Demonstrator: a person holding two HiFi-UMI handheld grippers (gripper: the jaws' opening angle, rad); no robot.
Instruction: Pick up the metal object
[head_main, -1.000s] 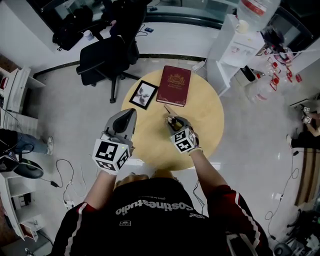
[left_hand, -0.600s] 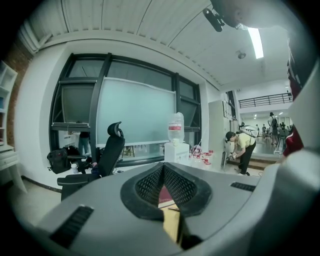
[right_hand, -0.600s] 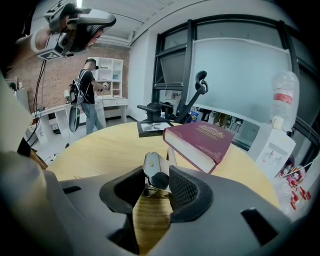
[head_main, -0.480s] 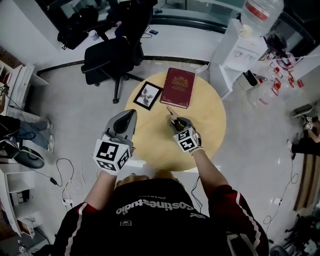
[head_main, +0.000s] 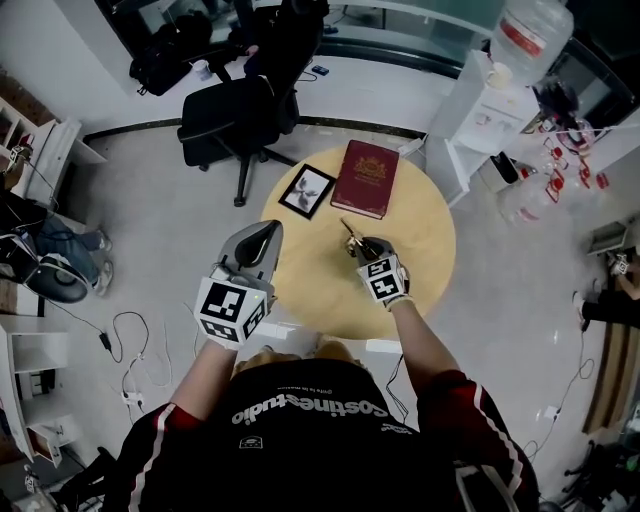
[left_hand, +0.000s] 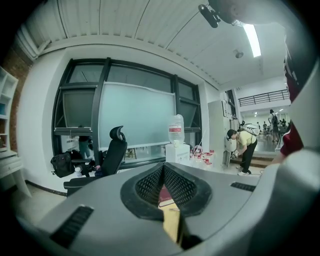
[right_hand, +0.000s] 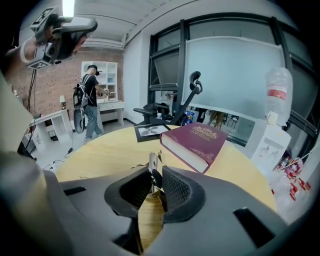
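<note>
Round wooden table (head_main: 425, 235) stands on a pale floor, seen from steeply above. A black office chair (head_main: 235, 125) stands on the floor beyond its far left edge, apart from it.

Dark red book (head_main: 365, 178) lies flat on the far side of the table, closed, cover up.

Left gripper (head_main: 269, 227) hangs over the table's left edge and points roughly level toward the far side. In its own view the fingers (left_hand: 150, 182) are closed tip to tip with nothing between them.

Right gripper (head_main: 361, 244) is tilted down over the middle of the table, nearer the person than the book. Its fingers (right_hand: 175, 187) have just been closing, and the metal object stands between them, pads pressed against its sides.

Black picture frame (head_main: 307, 191) lies flat just left of the book, close beside it; the two do not appear to touch.

Metal object (right_hand: 152, 161): small, thin, silvery, its far end poking out past the fingertips toward the book. From the head view it shows as a short sliver (head_main: 349, 232) ahead of the right gripper, low over the table; I cannot tell whether it touches the wood.
</note>
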